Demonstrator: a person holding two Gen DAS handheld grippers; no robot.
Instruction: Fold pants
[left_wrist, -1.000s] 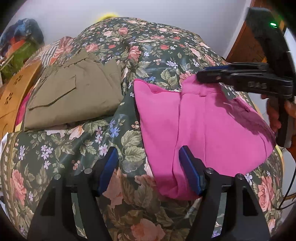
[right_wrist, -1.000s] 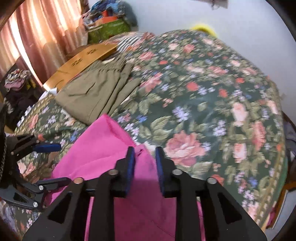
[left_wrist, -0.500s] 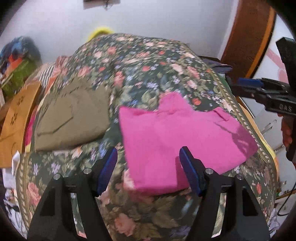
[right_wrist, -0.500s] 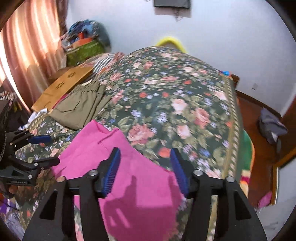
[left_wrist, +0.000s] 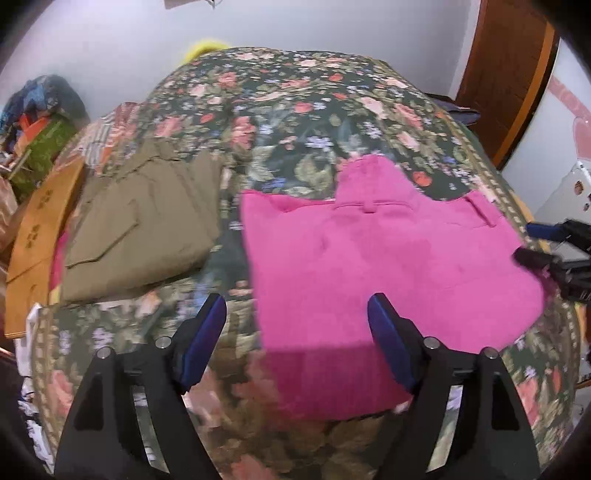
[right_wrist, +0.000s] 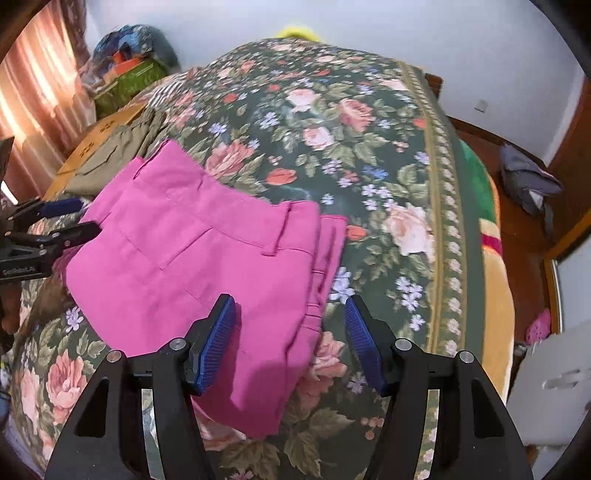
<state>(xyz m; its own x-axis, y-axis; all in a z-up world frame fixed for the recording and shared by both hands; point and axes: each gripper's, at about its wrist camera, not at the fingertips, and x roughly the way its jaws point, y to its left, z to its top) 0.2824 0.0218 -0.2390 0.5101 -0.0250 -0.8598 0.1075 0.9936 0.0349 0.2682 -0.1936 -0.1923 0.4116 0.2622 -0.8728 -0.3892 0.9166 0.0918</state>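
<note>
The folded pink pants (left_wrist: 388, 266) lie flat on the floral bedspread (left_wrist: 314, 110), waistband and belt loops toward the far side. My left gripper (left_wrist: 295, 299) hovers above their near left edge; its jaws are opening, and no cloth is pinched between them. In the right wrist view the pink pants (right_wrist: 207, 258) sit left of centre. My right gripper (right_wrist: 289, 299) stands open over their right edge, holding nothing. Each gripper shows in the other's view: the left gripper (right_wrist: 83, 215) at the left, the right gripper (left_wrist: 526, 242) at the right.
Folded olive pants (left_wrist: 140, 229) lie left of the pink ones, next to a cardboard box (left_wrist: 33, 236) and a heap of bags (left_wrist: 37, 122). A wooden door (left_wrist: 506, 74) stands at the right. Grey clothing (right_wrist: 528, 181) lies on the floor past the bed's edge.
Both grippers drew back from the pink pants, which now lie folded on the bed. The right gripper went from nearly shut to open and swung right. The left jaws widened.
</note>
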